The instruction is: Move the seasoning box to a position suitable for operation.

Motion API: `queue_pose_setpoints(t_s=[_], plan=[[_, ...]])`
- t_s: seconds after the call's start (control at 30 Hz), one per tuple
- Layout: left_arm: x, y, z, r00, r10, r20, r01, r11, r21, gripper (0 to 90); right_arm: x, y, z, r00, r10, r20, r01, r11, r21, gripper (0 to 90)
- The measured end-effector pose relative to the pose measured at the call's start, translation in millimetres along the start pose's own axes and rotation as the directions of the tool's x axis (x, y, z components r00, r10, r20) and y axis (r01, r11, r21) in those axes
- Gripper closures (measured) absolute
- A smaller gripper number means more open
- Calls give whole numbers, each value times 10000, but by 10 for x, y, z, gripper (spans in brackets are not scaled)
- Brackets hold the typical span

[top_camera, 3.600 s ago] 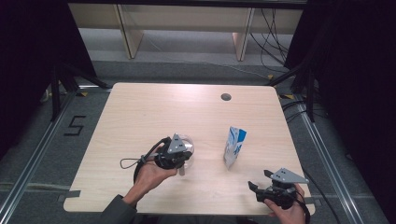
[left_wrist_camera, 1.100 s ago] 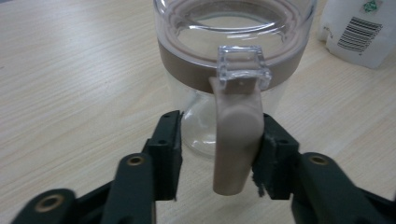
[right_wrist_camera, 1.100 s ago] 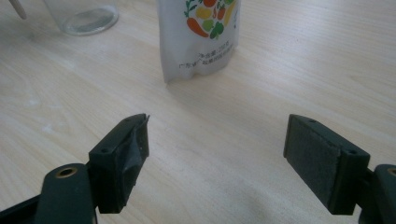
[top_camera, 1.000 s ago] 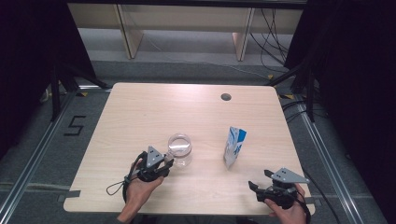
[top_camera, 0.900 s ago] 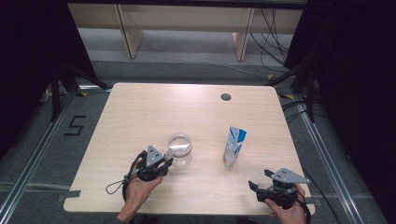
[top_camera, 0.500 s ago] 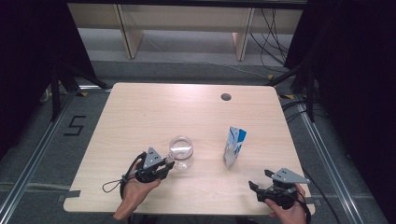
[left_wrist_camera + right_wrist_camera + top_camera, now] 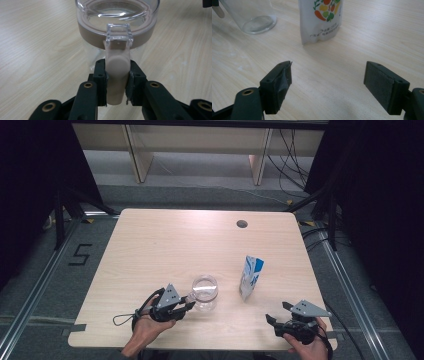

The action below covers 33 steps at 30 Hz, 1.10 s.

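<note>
a: high view first. where's the jar [image 7: 205, 292]?

b: on the wooden table [image 7: 165, 245], near the front edge, left of centre. the left gripper [image 7: 186, 307] sits at about eight o'clock from it, reaching in. the carton [image 7: 251, 277] stands upright at roughly three o'clock from the jar, apart from it. the right gripper [image 7: 274, 321] rests at five o'clock from the carton, touching nothing.

a: left gripper view?

b: its jaws are pressed together on the handle [image 7: 116, 75], a smooth, rounded beige tab that hangs from the jar's clear square hinge piece. the jar [image 7: 117, 20] is clear with a beige band under its round rim. it looks like hard plastic, though it could be glass; the view is too close to be sure.

a: right gripper view?

b: the jaws are spread wide over bare wood grain, with nothing between them. the carton [image 7: 320, 18] is at twelve o'clock, a glossy white pack printed with vegetables. the jar [image 7: 249, 16] is at ten o'clock, thick round base flat on the table.

a: how far along?

b: early, i'd judge. the grip on the handle is made, the jar stands upright and looks empty, and the carton is untouched. whatever goes into the jar, and any work for the right gripper, is not yet done.
</note>
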State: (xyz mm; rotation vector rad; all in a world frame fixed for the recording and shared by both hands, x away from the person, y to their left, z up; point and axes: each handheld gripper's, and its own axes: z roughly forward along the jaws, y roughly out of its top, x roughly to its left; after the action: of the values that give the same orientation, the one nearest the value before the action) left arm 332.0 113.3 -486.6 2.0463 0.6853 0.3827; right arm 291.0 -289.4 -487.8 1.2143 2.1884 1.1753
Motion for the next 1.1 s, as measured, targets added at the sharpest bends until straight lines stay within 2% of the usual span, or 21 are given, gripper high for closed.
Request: queue_pose_setpoints(t_s=[0.03,0.07,0.1,0.13,0.2,0.23,0.27,0.37,0.47,0.6,0.67,0.7,0.73,0.77,0.8,0.87,0.9,0.93,1.03,1.07,1.1], plan=[[-12,-2,7,10000,18,86,-17,9999,-100,727,19,-3,-5,9999,154,-11,-154,9999,47,233],[-18,-4,11,9999,28,167,-26,9999,-127,726,15,1,-11,10000,60,13,-60,9999,118,233],[-14,-1,13,9996,129,251,-125,9998,-149,726,-12,5,1,9995,-320,44,321,9995,-34,233],[-20,-2,21,9996,5,290,1,9998,-179,726,-10,5,11,9996,-272,-63,272,9996,-6,233],[12,4,13,9990,283,354,-283,9996,-11,725,0,1,7,9998,-209,-46,209,9998,0,234],[7,-6,23,9992,-24,395,30,9999,-150,724,0,1,6,9997,-250,-24,250,9997,-4,234],[27,-4,18,9992,77,398,-74,9999,-91,724,-6,4,12,9995,-301,-107,301,9995,-5,234],[67,-5,15,9998,102,153,-102,9999,-44,722,3,0,-1,9997,-240,10,240,9997,54,234],[90,-11,21,9999,-77,91,78,9999,-137,722,-2,3,3,9996,-270,-93,271,9996,64,235],[134,-13,23,9993,-334,-151,332,9994,-115,723,38,-3,8,9999,-24,-149,26,10000,82,247],[169,-10,30,9995,-210,-230,207,9997,-149,724,20,3,11,9994,-289,-194,289,9996,-1,254],[172,-11,36,9987,-382,-344,376,9991,-171,724,23,2,16,9993,-262,-261,263,9997,14,254],[199,-8,24,9989,-138,-439,141,9999,59,725,28,1,19,9993,-277,-264,278,9996,36,255],[199,-8,24,9989,-138,-439,141,9999,59,725,28,1,19,9993,-277,-264,278,9996,36,255],[197,-11,51,9986,-416,-337,407,9988,-272,726,41,4,12,9995,-221,-233,224,9996,155,257],[209,-9,52,9990,-295,-346,288,9993,-223,728,55,4,12,9993,-167,-335,173,9997,167,259],[212,-11,61,9993,-239,-280,230,9992,-312,729,33,6,19,9987,-388,-344,391,9992,93,259],[223,-10,57,9996,-38,-286,32,9997,-223,730,33,5,20,9987,-383,-333,387,9992,102,259],[230,-11,59,9997,48,-239,-54,9997,-242,731,29,5,24,9982,-486,-342,489,9988,79,259],[222,-18,63,10000,17,-73,-20,9995,-314,732,31,4,24,9984,-397,-407,400,9992,87,259],[219,-19,58,9999,152,-50,-154,9995,-292,732,27,4,22,9985,-429,-350,432,9990,90,259]])
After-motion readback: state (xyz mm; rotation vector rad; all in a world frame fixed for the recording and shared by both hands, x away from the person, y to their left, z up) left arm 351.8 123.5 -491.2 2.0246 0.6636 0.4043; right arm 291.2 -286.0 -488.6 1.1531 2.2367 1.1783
